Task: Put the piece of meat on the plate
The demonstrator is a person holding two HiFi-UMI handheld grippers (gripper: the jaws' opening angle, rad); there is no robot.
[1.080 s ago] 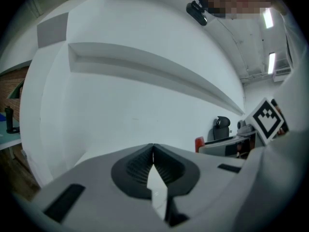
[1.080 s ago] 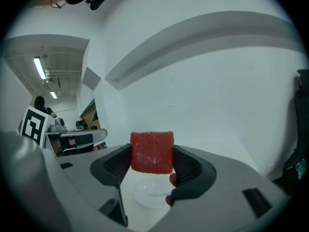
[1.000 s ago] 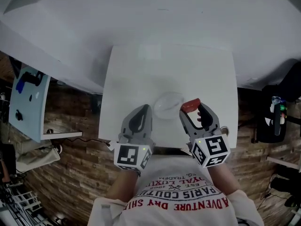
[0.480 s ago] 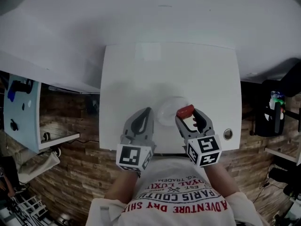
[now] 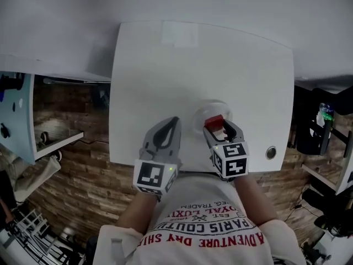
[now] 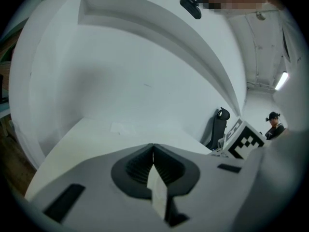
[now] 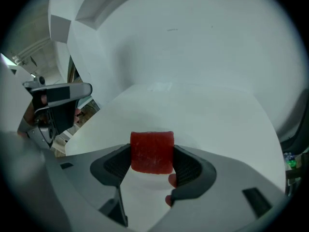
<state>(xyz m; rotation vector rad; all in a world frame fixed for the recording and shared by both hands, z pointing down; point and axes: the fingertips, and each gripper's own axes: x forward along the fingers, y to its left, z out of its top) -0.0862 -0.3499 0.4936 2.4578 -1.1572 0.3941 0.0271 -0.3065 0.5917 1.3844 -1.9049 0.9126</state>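
Red and blocky, being pinched as the piece of meat (image 7: 152, 152) between the jaws of the right tool (image 5: 220, 128), with the pads pressing on its two side faces and its top and front left bare. Probably being gripped that way so that opening the jaws drops it straight down. Looking nearly square from the tool's own camera. Seeming a little longer from jaw to jaw in the head view, so likely lying crosswise and level, flat front face pointing away from the person; hard to be sure. Hanging over the near part of the pale plate (image 5: 212, 102), not yet resting on it, though judging height from above is difficult. Waiting to the left of the plate with jaws pressed together on nothing: the left tool (image 5: 175, 120), likely being kept clear of the drop. Carrying the plate toward its near edge: the white table (image 5: 165, 65).
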